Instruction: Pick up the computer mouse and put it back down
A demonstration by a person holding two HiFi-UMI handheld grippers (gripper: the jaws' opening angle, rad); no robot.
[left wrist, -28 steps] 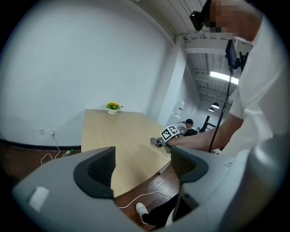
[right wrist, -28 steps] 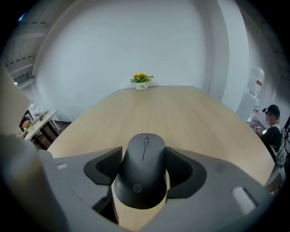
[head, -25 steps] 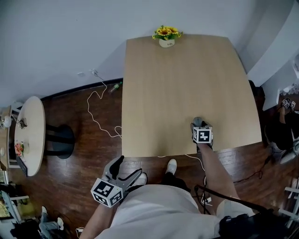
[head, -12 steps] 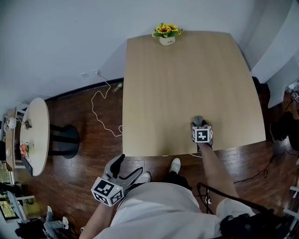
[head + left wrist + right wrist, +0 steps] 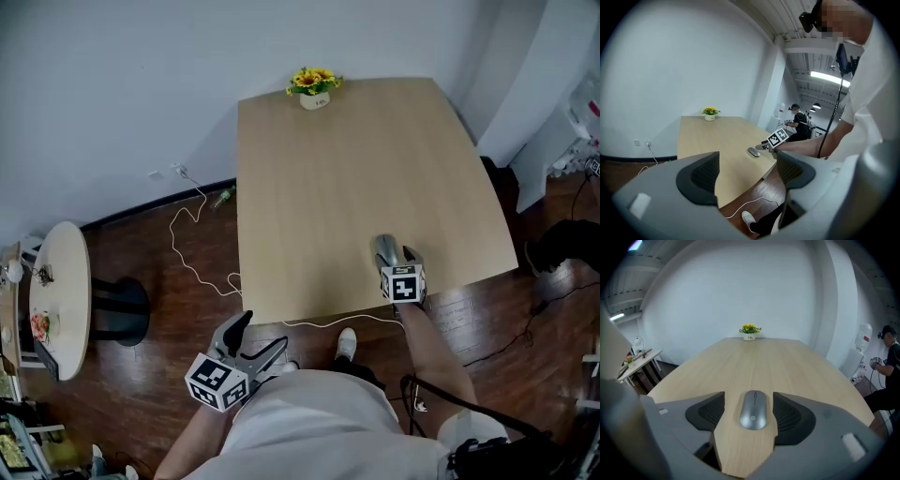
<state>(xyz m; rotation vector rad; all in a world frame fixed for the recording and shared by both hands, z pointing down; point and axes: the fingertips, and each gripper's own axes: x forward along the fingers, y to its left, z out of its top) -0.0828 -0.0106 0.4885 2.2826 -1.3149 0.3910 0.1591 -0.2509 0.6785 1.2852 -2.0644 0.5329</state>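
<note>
A grey computer mouse (image 5: 384, 250) (image 5: 753, 411) (image 5: 753, 152) lies on the light wooden table (image 5: 328, 187) near its front edge. My right gripper (image 5: 397, 258) (image 5: 749, 401) is low over the table and open, with one jaw on each side of the mouse. A narrow gap shows on both sides, so the pads (image 5: 708, 411) are not pressing it. My left gripper (image 5: 260, 333) (image 5: 747, 168) is open and holds nothing, off the table's front left corner over the wooden floor.
A small pot of yellow flowers (image 5: 314, 89) (image 5: 749, 331) stands at the table's far edge. A white cable (image 5: 192, 234) trails over the floor to the left, beyond it a round side table (image 5: 56, 281). Another person (image 5: 886, 362) is off to the right.
The head view has shifted. My right gripper still straddles the mouse, and more of the mouse now shows ahead of its marker cube. The left gripper has stayed put.
</note>
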